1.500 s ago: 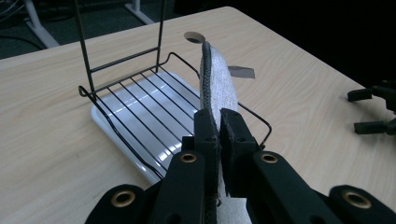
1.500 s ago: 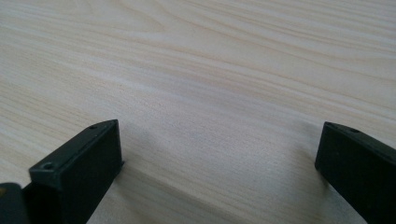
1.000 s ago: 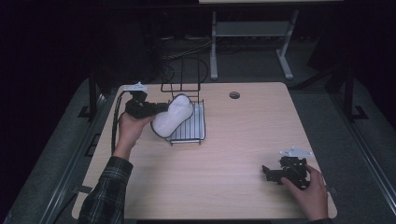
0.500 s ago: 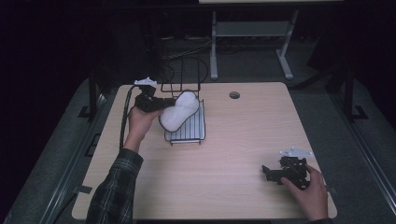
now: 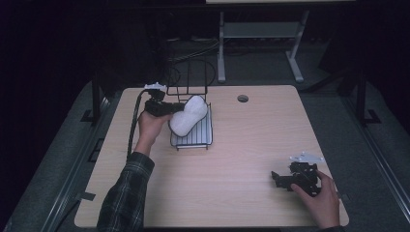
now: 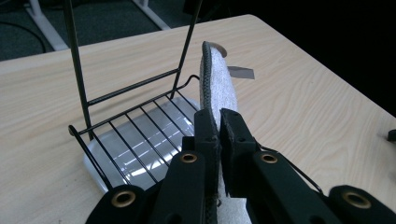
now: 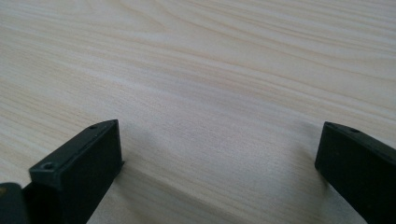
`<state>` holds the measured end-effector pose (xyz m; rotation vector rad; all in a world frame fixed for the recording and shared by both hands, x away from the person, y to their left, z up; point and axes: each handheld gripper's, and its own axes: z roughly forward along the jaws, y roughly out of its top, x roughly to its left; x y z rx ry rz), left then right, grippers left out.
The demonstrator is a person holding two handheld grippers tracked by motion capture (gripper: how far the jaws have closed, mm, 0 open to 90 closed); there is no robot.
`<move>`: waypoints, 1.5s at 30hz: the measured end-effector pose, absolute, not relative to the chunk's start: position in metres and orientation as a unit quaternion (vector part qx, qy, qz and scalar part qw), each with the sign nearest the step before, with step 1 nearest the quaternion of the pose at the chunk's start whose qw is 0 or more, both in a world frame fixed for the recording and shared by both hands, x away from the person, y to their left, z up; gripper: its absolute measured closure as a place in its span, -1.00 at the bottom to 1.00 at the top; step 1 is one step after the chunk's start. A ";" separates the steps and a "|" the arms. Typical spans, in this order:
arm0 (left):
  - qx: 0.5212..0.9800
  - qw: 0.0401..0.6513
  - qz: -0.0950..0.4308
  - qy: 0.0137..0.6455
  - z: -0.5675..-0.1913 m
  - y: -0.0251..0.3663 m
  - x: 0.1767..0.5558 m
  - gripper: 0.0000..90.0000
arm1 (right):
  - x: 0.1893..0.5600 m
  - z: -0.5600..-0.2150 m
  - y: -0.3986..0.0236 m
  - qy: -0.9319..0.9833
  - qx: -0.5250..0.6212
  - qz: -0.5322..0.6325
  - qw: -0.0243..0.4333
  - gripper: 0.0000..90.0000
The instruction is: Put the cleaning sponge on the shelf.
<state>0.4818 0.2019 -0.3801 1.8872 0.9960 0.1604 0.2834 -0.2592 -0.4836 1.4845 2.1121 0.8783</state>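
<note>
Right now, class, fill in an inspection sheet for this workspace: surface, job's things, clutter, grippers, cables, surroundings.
Surface: pale wooden table, round hole near the far edge.
Job's things: white cloth pad held on edge over the black wire rack; clear tray under the rack.
Clutter: nothing seen.
Grippers: left gripper jaws shut on the pad; right gripper jaws open, low over bare table.
Cables: black cable trails from the left gripper.
Surroundings: dark floor, grey metal stand beyond the table.
</note>
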 end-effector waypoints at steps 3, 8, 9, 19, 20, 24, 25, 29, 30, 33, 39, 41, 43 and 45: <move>0.778 0.473 0.064 0.409 -0.385 0.199 0.484 0.91 | 0.283 -0.484 -0.259 0.758 0.533 0.315 0.206 -1.00; 0.783 0.463 0.066 0.410 -0.389 0.195 0.485 0.90 | 0.283 -0.484 -0.259 0.758 0.533 0.315 0.206 -1.00; 0.783 0.462 0.066 0.412 -0.390 0.195 0.485 0.90 | 0.283 -0.484 -0.259 0.758 0.533 0.315 0.206 -1.00; 0.785 0.448 0.081 0.420 -0.396 0.196 0.489 0.87 | 0.283 -0.484 -0.259 0.758 0.533 0.315 0.206 -1.00; 0.785 0.447 0.080 0.421 -0.396 0.197 0.489 0.87 | 0.283 -0.484 -0.259 0.758 0.533 0.315 0.206 -1.00; 0.787 0.439 0.083 0.425 -0.399 0.198 0.490 0.85 | 0.283 -0.484 -0.259 0.758 0.533 0.315 0.206 -1.00; 0.788 0.438 0.084 0.424 -0.399 0.198 0.490 0.84 | 0.283 -0.484 -0.259 0.758 0.533 0.315 0.206 -1.00; 0.790 0.429 0.094 0.427 -0.399 0.199 0.490 0.73 | 0.283 -0.484 -0.259 0.758 0.533 0.315 0.206 -1.00; 0.791 0.427 0.096 0.428 -0.399 0.199 0.490 0.66 | 0.283 -0.484 -0.259 0.758 0.533 0.315 0.206 -1.00; 0.793 0.424 0.100 0.425 -0.398 0.201 0.488 0.59 | 0.283 -0.484 -0.259 0.758 0.533 0.315 0.206 -1.00; 0.795 0.430 0.100 0.416 -0.402 0.210 0.477 0.93 | 0.283 -0.484 -0.259 0.758 0.533 0.315 0.206 -1.00; 0.799 0.429 0.099 0.410 -0.404 0.212 0.472 0.99 | 0.283 -0.484 -0.259 0.758 0.533 0.315 0.206 -1.00; 0.800 0.428 0.095 0.411 -0.406 0.212 0.468 0.99 | 0.283 -0.484 -0.259 0.758 0.533 0.315 0.206 -1.00; 0.800 0.430 0.097 0.407 -0.409 0.212 0.462 1.00 | 0.283 -0.484 -0.259 0.758 0.533 0.315 0.206 -1.00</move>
